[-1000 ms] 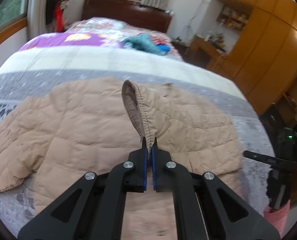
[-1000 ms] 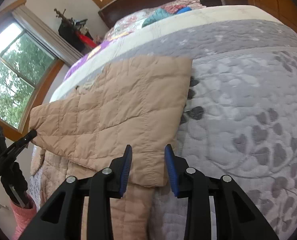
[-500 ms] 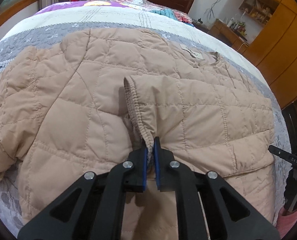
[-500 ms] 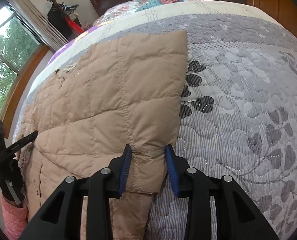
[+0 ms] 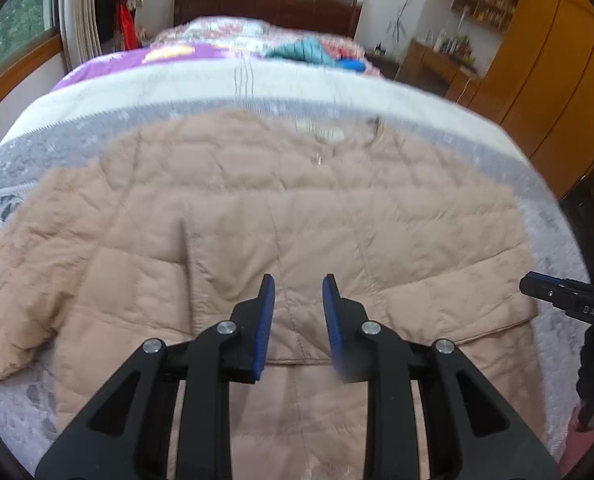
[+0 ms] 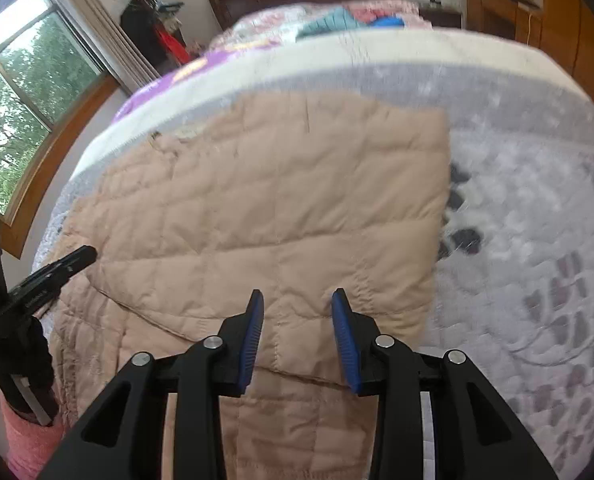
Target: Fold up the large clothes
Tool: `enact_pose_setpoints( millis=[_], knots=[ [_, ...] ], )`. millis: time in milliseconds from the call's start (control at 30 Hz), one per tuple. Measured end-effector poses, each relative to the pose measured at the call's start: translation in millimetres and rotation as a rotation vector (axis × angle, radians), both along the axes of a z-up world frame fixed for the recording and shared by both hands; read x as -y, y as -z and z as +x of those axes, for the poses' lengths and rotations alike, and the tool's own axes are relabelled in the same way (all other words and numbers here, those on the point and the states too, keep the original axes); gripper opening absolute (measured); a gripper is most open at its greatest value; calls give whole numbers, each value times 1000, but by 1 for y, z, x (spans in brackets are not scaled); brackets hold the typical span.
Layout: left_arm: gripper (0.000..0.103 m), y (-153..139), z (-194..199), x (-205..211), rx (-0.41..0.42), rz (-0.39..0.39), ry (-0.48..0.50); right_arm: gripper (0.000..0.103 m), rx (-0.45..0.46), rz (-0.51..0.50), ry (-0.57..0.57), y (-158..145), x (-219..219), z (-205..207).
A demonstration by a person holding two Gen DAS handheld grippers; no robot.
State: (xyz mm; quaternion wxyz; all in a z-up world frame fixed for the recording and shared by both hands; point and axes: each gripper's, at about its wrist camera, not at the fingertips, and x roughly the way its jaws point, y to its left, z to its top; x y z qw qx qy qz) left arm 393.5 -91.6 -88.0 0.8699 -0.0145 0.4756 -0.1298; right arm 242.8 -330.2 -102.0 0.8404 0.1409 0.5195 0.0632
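Currently the beige quilted padded jacket (image 5: 297,216) lies flat on the grey patterned bedspread (image 6: 537,240), right side folded inward. Left gripper (image 5: 298,312) jaws have just been opening, nothing clamped; right gripper (image 6: 297,332) jaws apart, empty. Fabric appears soft, light, puffy; grasp hems or cuffs

Items counted: one jacket (image 5: 297,216); one bed (image 5: 145,92); two hand-held grippers, left (image 5: 298,292) and right (image 6: 297,304); one window (image 6: 13,104), upper left.
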Motion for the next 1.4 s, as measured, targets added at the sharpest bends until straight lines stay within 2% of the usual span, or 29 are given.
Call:
enact_pose_setpoints(
  millis=[100, 167, 467, 567, 633, 667, 733, 833, 1000, 1100, 1233, 1300, 1400],
  knots=[
    [25, 31, 9, 1, -64, 11, 3, 32, -24, -12, -2, 18, 0, 5],
    [25, 40, 10, -2, -56, -4, 16, 32, -18, -3, -6, 26, 1, 4],
    [25, 43, 15, 3, -60, 3, 14, 33, 1, -67, 7, 28, -10, 4],
    [25, 30, 12, -3, -78, -10, -3, 40, 30, -18, -18, 14, -10, -3],
    [35, 16, 2, -16, -62, -51, 1, 44, 103, 34, -53, -5, -9, -17],
    [39, 8, -5, -23, -47, -71, 7, 49, 132, 40, -63, -13, -7, -24],
    [50, -7, -23, -49, -9, -101, 1, 51, 180, 33, -67, -27, 0, -41],
    [52, -16, -46, -103, 14, -121, -74, 51, 184, 45, -52, -33, 14, -56],
    [53, -9, -86, -229, 5, -70, -379, 51, 149, 83, -8, -25, 40, -80],
    [52, 3, -111, -304, -25, -62, -574, 51, 120, 62, -4, -16, 40, -85],
    [51, 15, -142, -379, -38, -90, -780, 51, 94, 39, -45, -6, 25, -92],
    [51, 18, -149, -409, -44, -127, -845, 51, 82, 23, -62, -2, 17, -92],
    [51, 22, -149, -432, -36, -215, -882, 51, 66, 17, -70, 4, 12, -93]
  ],
)
